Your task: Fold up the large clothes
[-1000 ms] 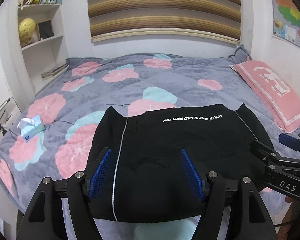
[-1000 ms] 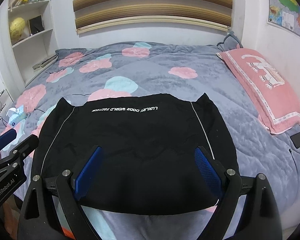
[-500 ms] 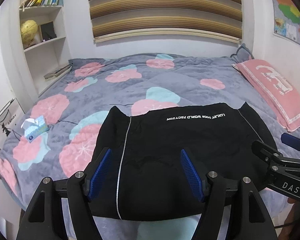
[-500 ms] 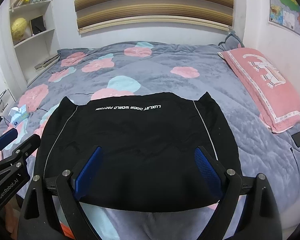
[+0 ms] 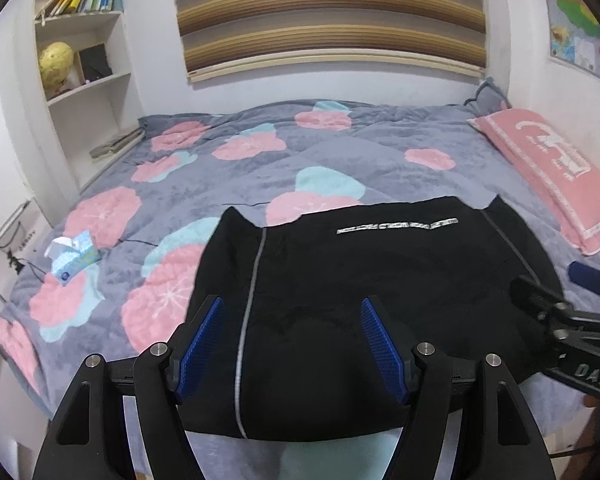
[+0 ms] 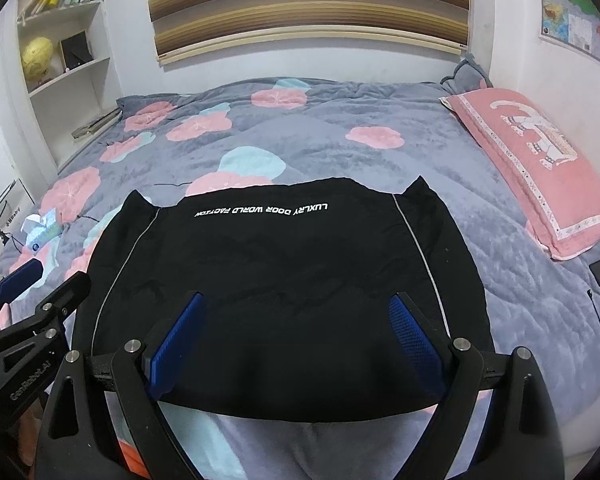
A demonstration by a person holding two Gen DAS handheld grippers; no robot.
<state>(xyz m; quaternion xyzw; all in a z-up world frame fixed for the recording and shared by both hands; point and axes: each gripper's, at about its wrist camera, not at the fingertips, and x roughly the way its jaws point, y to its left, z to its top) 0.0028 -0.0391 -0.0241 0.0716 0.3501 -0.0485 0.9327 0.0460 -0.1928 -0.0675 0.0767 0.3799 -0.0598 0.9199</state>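
While neither holds anything, left gripper (image 5: 290, 344) and right gripper (image 6: 294, 338) hang side by side with jaws spread wide, above the near hem of the black garment (image 6: 276, 280). Item lies flat ahead of both on the floral quilt (image 6: 300, 144), probably squared for a further fold. Beyond, right: pink pillow (image 6: 536, 168). Left: tissue pack (image 5: 74, 256). Nearest hem partly hidden behind fingers; lettering blurred in left view.

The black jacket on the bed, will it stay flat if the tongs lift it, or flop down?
The black jacket would probably flop: it lies limp with soft wrinkles on the bed. Being folded in layers, it may slide open. It looks thin, so likely light.
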